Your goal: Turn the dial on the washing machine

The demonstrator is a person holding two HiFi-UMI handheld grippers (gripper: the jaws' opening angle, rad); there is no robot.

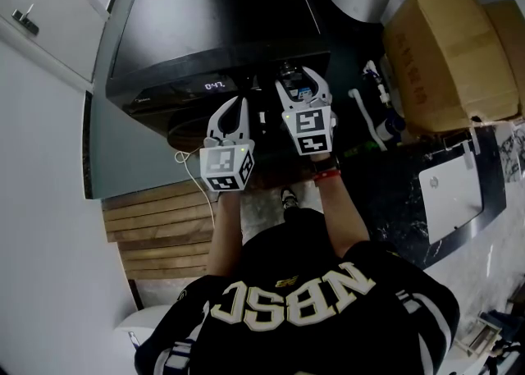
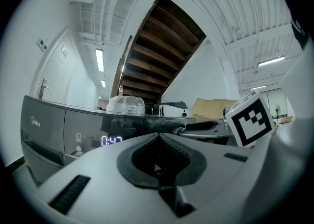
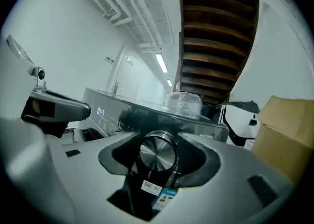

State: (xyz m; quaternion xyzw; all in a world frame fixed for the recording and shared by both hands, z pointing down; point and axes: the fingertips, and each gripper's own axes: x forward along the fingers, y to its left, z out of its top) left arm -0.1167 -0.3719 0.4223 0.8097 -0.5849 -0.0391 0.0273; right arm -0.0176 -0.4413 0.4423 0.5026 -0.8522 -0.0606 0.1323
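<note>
Under the dark wooden stairs (image 3: 216,37) stands the black washing machine (image 1: 213,29). Its metal dial (image 3: 158,152) is on the front panel, with the lit display (image 1: 215,85) at its nine o'clock. My right gripper (image 1: 299,88) looks clamped on the dial's rim, jaws at three and nine o'clock. My left gripper (image 1: 236,109), at its seven o'clock, is closed on nothing. I'd roll the wrist squarely about the dial's axis with an even squeeze and no inward push, so the pads don't slip.
</note>
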